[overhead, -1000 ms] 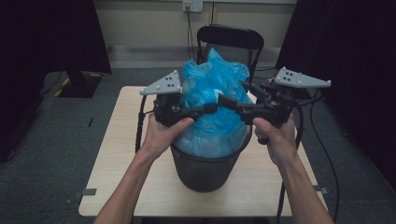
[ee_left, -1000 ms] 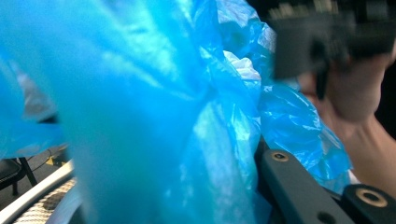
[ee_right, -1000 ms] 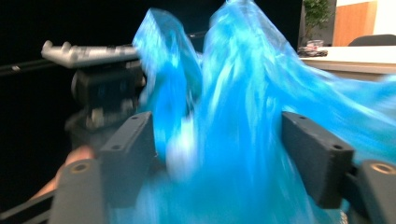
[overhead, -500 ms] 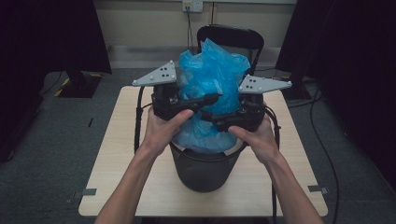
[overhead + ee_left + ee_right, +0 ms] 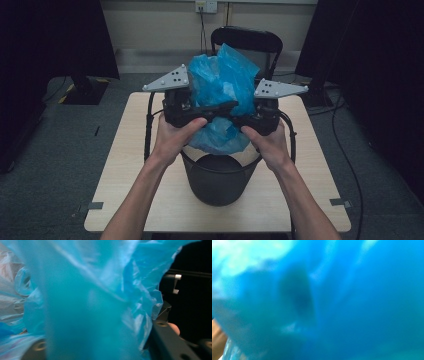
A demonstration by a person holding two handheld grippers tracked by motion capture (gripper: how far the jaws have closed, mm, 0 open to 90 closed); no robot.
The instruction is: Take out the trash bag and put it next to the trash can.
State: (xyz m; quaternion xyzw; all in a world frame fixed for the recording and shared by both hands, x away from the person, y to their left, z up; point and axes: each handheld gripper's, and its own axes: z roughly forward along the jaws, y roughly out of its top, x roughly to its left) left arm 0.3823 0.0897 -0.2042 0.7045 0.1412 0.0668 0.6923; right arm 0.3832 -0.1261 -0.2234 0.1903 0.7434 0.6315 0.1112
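The blue plastic bag (image 5: pixel 223 95) is lifted mostly clear of the black bin (image 5: pixel 220 175) near the counter's (image 5: pixel 125 170) front edge. The right tongs (image 5: pixel 239 119) have just clenched on it; the left tongs (image 5: pixel 225 107), just loosening, straddle it. Full removal remains. The left gripper view shows crinkled film close up.

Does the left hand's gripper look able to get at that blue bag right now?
Probably yes. The left gripper is already up against the blue bag, above the black bin. Its own view shows plastic bunched between its fingers, whose jaws have just been opening. Nothing blocks it.
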